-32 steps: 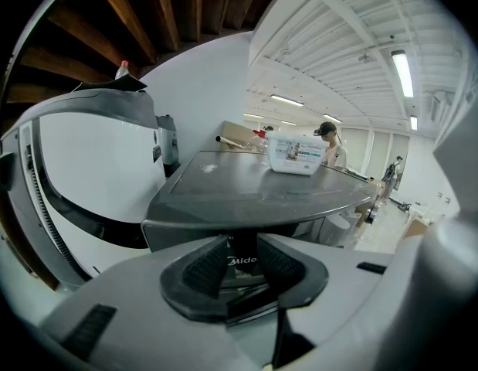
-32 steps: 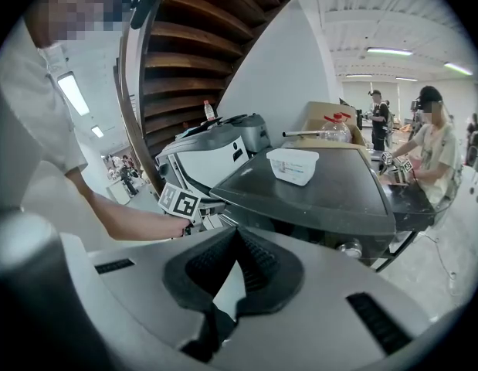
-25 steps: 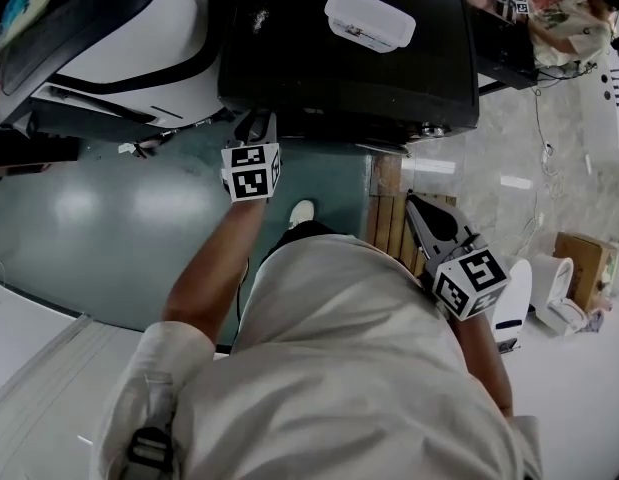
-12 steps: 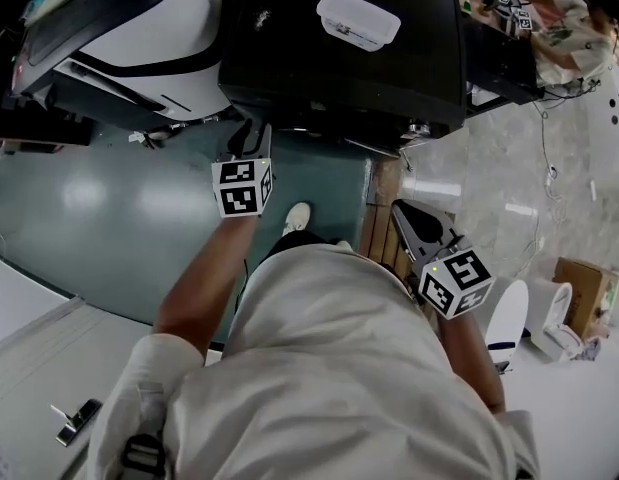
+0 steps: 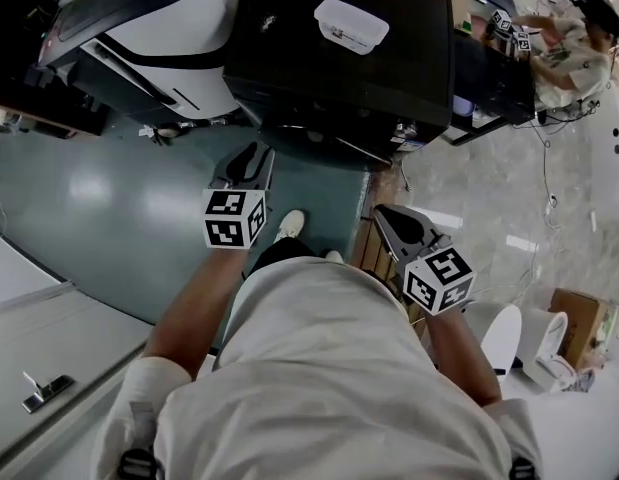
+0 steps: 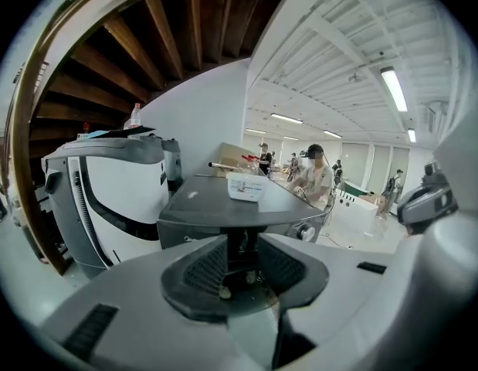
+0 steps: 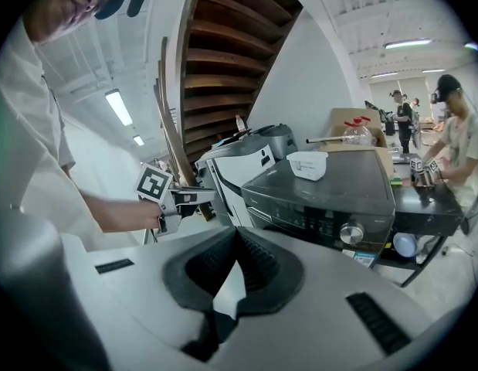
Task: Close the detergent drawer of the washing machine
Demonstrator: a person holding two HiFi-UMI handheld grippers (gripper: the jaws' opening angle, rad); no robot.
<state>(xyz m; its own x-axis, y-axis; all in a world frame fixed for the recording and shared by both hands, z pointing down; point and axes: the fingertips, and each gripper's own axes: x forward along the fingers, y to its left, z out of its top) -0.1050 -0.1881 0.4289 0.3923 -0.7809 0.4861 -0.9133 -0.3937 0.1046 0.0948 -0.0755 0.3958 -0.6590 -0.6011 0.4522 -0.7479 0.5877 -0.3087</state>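
The dark washing machine (image 5: 339, 78) stands ahead of me with a white lidded box (image 5: 351, 25) on its top. In the right gripper view its front panel (image 7: 316, 215) with a round knob (image 7: 348, 233) looks flush, and no drawer sticks out. My left gripper (image 5: 246, 158) hangs in the air short of the machine's front; its jaws stand apart with nothing between them (image 6: 242, 242). My right gripper (image 5: 384, 216) is lower and to the right, further from the machine. Its pads meet at the tips and hold nothing (image 7: 239, 234). It also sees the left gripper (image 7: 210, 196).
A white and black appliance (image 5: 159, 28) stands left of the machine. A dark low bench (image 5: 494, 68) adjoins it on the right, where another person (image 5: 579, 38) works. Wooden slats (image 5: 374, 243) lie on the floor by my feet. White fixtures (image 5: 534, 333) sit at lower right.
Both grippers have drawn back from the machine toward me. The left one came away from the machine's front edge and now hangs over the green floor.
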